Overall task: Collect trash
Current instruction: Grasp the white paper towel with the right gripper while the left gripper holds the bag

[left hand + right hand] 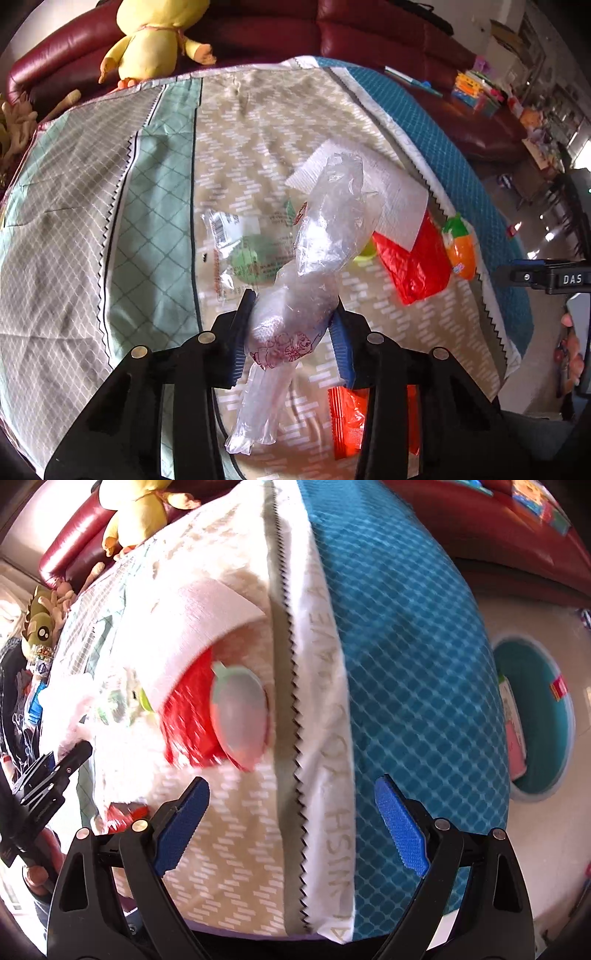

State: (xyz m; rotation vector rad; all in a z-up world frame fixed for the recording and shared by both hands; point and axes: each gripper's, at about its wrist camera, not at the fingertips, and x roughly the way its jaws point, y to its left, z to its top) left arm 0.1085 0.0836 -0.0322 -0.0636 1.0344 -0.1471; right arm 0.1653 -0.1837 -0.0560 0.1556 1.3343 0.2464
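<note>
While the left tool: [291, 325] is clenched on a crumpled clear plastic bag [325, 221], both blue pads [242, 332] are pressed against the bag's lower part, which bears a red printed figure.
Bag position: held up across the centre of the left wrist view, its loose upper end reaching toward upper centre, its tail hanging below the pads to lower centre.
Right tool: [291, 823] released, jaws spread wide at the bottom of the right wrist view, nothing between them.
Surface: a patterned cloth [147, 229] in beige, green, grey and teal panels is spread under everything; what it covers cannot be told.
Remaining trash, left wrist view: a clear printed wrapper [240, 251] lies at centre left; a white paper napkin [399, 199] lies right of centre, overlapping a red wrapper [417, 266]; an orange carrot-shaped packet [458, 247] lies just beside the red wrapper, further right; an orange-red sachet [347, 421] is partly hidden behind the tool at lower centre.
Remaining trash, right wrist view: blurred and overexposed; napkin, red wrapper and packet are seen at centre left, above the left-hand pad.
Background: a yellow plush toy [155, 37] sits on a dark red sofa [369, 26] at upper left.
Other: a teal round bin [535, 716] is seen at the right edge of the right wrist view, holding some items.
</note>
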